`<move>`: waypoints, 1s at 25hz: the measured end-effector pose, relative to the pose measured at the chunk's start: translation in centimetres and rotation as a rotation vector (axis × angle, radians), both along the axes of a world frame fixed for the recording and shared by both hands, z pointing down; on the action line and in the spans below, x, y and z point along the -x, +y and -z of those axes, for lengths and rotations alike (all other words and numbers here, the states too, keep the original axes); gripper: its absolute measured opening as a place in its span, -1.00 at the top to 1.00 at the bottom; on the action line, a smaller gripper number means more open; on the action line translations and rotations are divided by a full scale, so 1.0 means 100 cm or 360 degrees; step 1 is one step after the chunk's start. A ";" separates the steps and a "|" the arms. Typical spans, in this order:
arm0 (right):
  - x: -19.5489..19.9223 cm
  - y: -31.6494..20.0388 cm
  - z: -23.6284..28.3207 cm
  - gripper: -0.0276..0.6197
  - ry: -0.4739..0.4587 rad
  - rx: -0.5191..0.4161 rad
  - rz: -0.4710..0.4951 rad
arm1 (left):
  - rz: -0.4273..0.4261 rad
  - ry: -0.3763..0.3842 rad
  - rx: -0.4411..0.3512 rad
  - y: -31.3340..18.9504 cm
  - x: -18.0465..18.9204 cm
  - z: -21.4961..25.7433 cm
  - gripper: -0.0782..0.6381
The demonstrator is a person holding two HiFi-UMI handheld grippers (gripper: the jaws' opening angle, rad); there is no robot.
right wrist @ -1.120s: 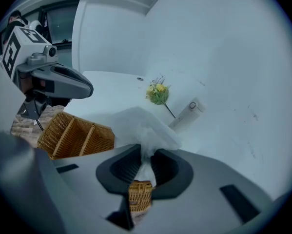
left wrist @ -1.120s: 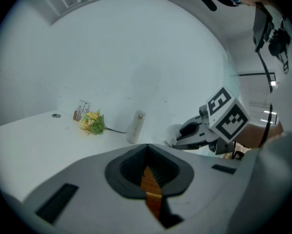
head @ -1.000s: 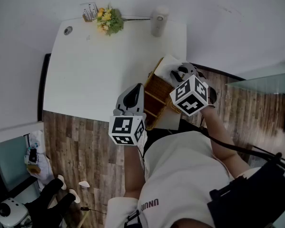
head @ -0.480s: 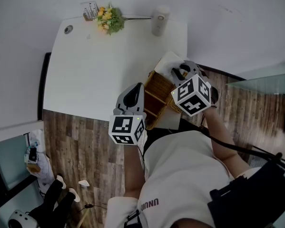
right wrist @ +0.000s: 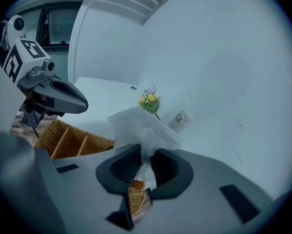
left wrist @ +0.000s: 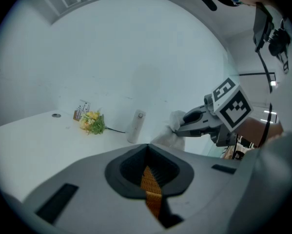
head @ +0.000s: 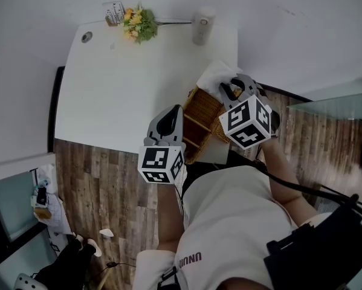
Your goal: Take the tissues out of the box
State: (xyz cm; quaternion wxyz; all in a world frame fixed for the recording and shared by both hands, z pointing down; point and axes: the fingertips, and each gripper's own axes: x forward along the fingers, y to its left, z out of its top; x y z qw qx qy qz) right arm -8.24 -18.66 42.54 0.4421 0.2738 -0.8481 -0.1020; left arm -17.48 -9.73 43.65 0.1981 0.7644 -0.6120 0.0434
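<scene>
Head view: tissue point(head: 212, 76) pinched in right claw point(head: 225, 88) over wicker box point(head: 202, 116).

Yellow flower bunch point(head: 138, 24), white cylinder point(head: 202, 26) and small card point(head: 113, 13) at the far edge of the white table point(head: 120, 89).

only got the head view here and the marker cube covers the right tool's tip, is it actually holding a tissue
Observer: Yes. In the right gripper view the right tool is closed on the tissue, which fans out above it.
Operator: is it fully out
Observer: I can't tell. In the left gripper view it hangs down from that tool's tip, and its lower end drops behind the left tool.
Operator: and the other tool, gripping anything
Observer: Its jaws stand close together with a thin strip of the wicker basket showing in the gap. Whether they press on it is unclear.
</scene>
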 end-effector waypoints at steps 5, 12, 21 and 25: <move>-0.001 -0.002 0.006 0.71 -0.0014 -0.0024 -0.0007 | -0.0003 -0.0001 0.0003 0.000 0.000 0.000 0.75; -0.002 -0.004 0.015 0.71 -0.0041 -0.0058 -0.0023 | -0.0004 0.0002 0.0005 0.001 0.001 -0.001 0.75; -0.003 -0.004 0.025 0.71 -0.0050 -0.0090 -0.0023 | -0.0007 0.0001 0.0004 0.001 0.000 0.000 0.75; -0.003 -0.005 0.026 0.71 -0.0051 -0.0095 -0.0025 | -0.0008 0.0000 0.0004 0.000 0.001 0.000 0.75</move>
